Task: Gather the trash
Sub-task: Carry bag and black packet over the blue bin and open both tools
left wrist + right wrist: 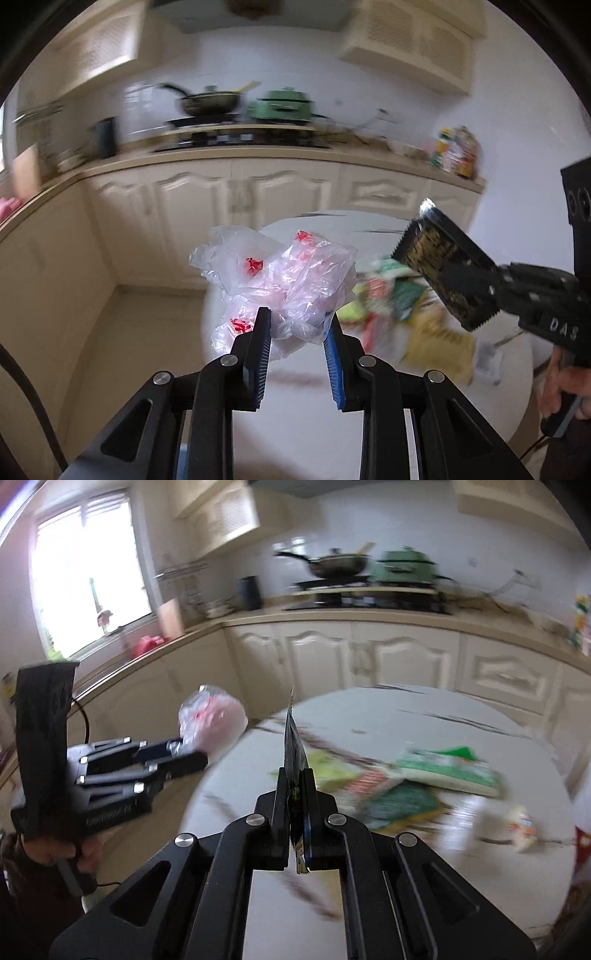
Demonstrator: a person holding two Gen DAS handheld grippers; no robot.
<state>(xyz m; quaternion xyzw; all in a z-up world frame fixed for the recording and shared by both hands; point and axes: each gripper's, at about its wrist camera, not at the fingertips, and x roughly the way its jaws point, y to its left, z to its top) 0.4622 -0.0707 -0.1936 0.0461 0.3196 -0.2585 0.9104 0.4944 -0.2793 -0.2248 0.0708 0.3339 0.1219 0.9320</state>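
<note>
Left tool (300,325): jaws partly spread, pinching a crumpled clear plastic bag (275,275) with red print; the bag bunches up between and ahead of the pads and hangs clear of the counter.
Right tool (295,794): jaws pressed together on a dark foil snack wrapper (293,746), which stands on edge, pinched near its lower end. From the left wrist view the same wrapper shows its serrated ends and gold print.
Where both loads are: lifted off the round white marbled counter (406,716), the bag out over its near-left edge, the wrapper above its near side.
Trash still lying: a heap of green, yellow and red packets (388,786) in the middle of the counter, and a small pale crumpled wrapper (521,825) off to the right, apart from the heap.
Bin: none visible in either view, so I cannot tell where these go.
Step in hand, as I judge it: carrying two pieces away to be dropped.
Doing it well: keep the squeeze on both tools steady, since the bag is slippery and loosely bunched; a tail of it could slide out. Carry the wrapper clear of the heap so it does not sweep packets off.
Risk: the thin film catching on the other tool, as the two travel near each other.
Progress: early; most litter remains.
</note>
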